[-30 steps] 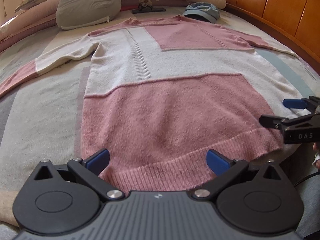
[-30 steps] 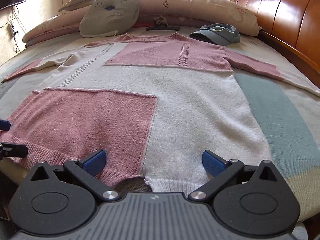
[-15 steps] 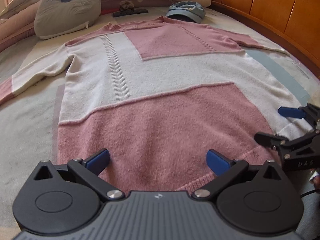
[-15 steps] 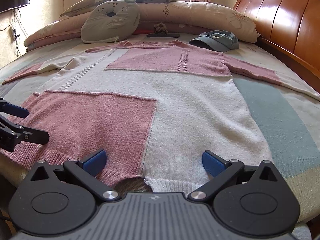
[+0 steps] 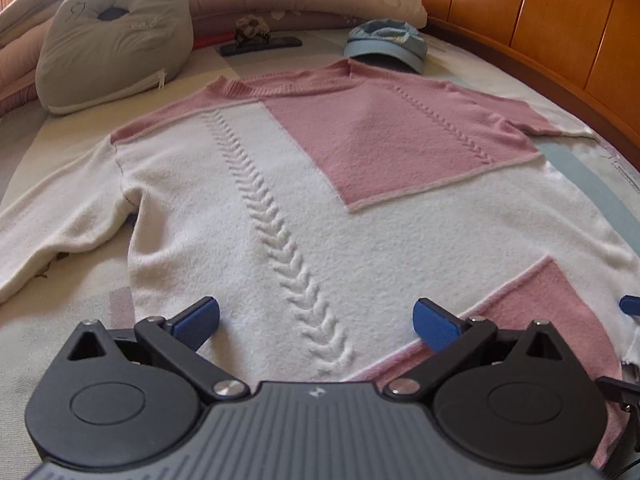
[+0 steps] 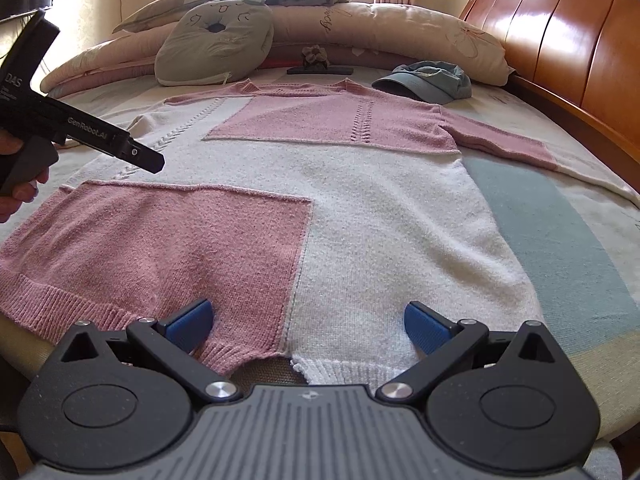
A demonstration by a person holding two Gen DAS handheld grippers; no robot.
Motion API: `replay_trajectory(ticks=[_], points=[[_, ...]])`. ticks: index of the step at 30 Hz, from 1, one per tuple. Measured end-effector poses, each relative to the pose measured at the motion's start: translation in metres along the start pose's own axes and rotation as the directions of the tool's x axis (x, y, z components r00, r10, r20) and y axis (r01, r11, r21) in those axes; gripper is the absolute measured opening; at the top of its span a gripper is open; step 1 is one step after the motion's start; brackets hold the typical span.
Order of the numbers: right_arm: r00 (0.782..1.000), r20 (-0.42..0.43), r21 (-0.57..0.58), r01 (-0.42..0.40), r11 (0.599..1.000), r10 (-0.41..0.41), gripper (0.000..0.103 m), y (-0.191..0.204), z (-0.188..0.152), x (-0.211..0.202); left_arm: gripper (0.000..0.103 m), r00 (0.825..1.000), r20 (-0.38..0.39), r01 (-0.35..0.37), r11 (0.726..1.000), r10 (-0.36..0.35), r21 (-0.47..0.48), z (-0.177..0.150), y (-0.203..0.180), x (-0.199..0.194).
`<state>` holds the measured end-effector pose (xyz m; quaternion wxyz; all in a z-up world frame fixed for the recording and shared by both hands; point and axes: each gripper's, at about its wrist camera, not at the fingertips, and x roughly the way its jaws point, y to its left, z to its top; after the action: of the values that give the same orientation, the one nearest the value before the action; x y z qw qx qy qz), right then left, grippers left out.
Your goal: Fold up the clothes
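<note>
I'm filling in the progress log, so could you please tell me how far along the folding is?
Done: the sweater lies spread flat on the bed, sleeves out. In hand: nothing gripped; the left gripper hovers open over the body, the right gripper open at the hem. Left: every fold, since no sleeve or hem is turned over.

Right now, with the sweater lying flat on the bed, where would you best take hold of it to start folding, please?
Grip the ribbed hem of the sweater, coming from the foot of the bed. That edge overhangs slightly, so the right gripper, jaws open there, can likely close on it.
</note>
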<state>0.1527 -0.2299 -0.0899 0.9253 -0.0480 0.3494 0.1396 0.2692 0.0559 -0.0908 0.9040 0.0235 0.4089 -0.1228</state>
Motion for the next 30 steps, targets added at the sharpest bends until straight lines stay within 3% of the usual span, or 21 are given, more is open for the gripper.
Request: replay_trajectory(ticks=[9, 15, 22, 27, 30], points=[[0.999, -0.006, 0.021, 0.041, 0.999, -0.040, 0.103, 0.004, 0.000, -0.001, 0.102, 0.997, 0.053, 0.049, 0.998, -0.051, 0.040, -0.018, 0.005, -0.007], [0.996, -0.051, 0.043, 0.073, 0.996, -0.070, 0.103, 0.008, 0.008, -0.005, 0.102, 0.998, 0.060, 0.029, 0.999, -0.032, 0.043, -0.021, 0.007, -0.016], [0.997, 0.072, 0.019, 0.040, 0.999, -0.041, 0.103, -0.008, 0.073, -0.008, 0.102, 0.998, 0.064, 0.010, 0.999, -0.012, 0.030, -0.023, 0.007, -0.018], [0.997, 0.075, 0.048, 0.019, 0.999, -0.023, 0.103, -0.033, 0.131, 0.043, 0.102, 0.998, 0.064, 0.011, 0.999, -0.014, 0.039, -0.024, 0.005, -0.016], [0.999, 0.035, 0.127, 0.029, 0.991, -0.033, 0.103, -0.051, 0.149, 0.093, 0.102, 0.998, 0.066, 0.010, 0.999, -0.014, 0.050, -0.024, 0.004, -0.014]])
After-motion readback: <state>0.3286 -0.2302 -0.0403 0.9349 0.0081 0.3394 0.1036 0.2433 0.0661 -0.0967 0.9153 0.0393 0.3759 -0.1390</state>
